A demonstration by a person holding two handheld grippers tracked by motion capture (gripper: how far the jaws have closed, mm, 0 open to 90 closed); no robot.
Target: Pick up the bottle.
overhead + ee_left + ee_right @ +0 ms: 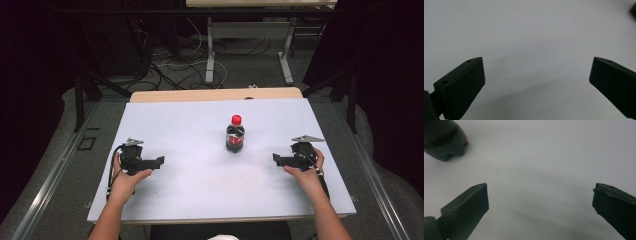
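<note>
A small dark cola bottle (235,135) with a red cap stands upright near the middle of the white table top (200,190). My left gripper (160,161) rests low at the table's left, held in a hand, its jaws pointing right toward the centre. My right gripper (276,159) sits at the table's right, pointing left, a short way from the bottle. In the left gripper view, my left gripper (537,65) is open over bare white surface. In the right gripper view, my right gripper (540,188) is open too, with the bottle's base (444,142) at the upper left.
A strip of wooden table edge (215,94) shows behind the white sheet. Beyond it lie cables (170,70) on the floor and the legs of another table (210,55). Dark curtains close off both sides.
</note>
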